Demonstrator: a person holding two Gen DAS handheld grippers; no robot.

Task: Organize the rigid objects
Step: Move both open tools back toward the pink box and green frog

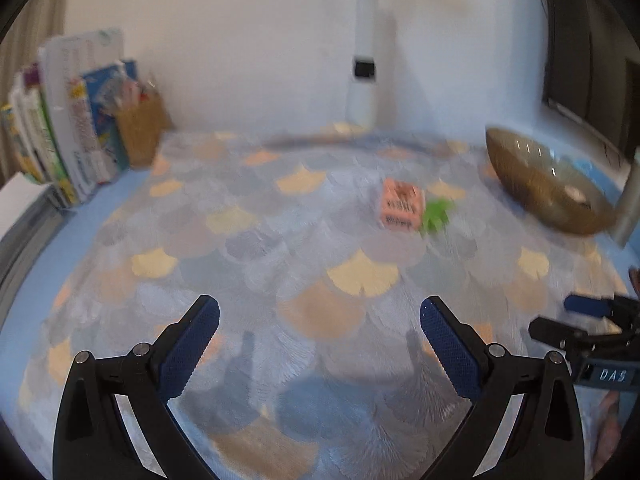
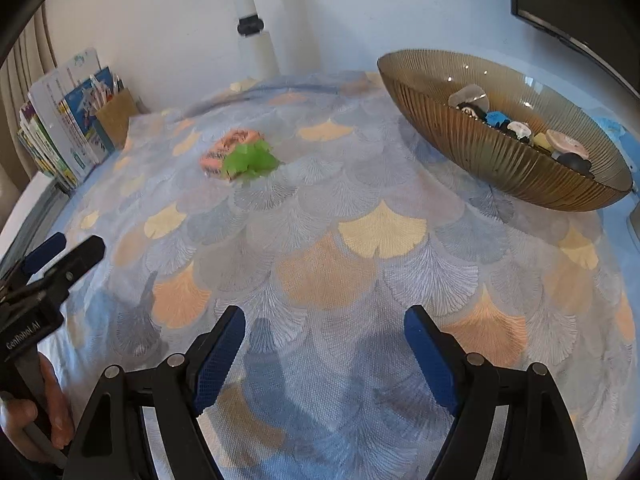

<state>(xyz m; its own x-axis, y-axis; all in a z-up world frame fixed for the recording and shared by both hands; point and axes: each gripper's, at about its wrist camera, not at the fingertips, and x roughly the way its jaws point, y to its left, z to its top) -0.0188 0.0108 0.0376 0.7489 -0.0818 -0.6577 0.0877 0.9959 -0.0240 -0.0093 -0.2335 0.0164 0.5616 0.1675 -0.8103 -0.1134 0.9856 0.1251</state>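
A pink printed block (image 1: 401, 204) lies on the patterned tablecloth with a green leaf-shaped piece (image 1: 437, 213) touching its right side. Both also show in the right wrist view, the pink block (image 2: 228, 147) behind the green piece (image 2: 250, 161). A brown ribbed glass bowl (image 2: 480, 148) holds several small objects; it also shows at the right in the left wrist view (image 1: 532, 184). My left gripper (image 1: 320, 334) is open and empty, well short of the block. My right gripper (image 2: 324, 340) is open and empty above the cloth.
Books and a brown pen holder (image 1: 140, 136) stand at the back left by the wall. A white lamp post (image 1: 365, 52) rises at the back. A dark monitor (image 1: 588, 60) is at the far right. The left gripper shows at the left edge in the right wrist view (image 2: 60, 256).
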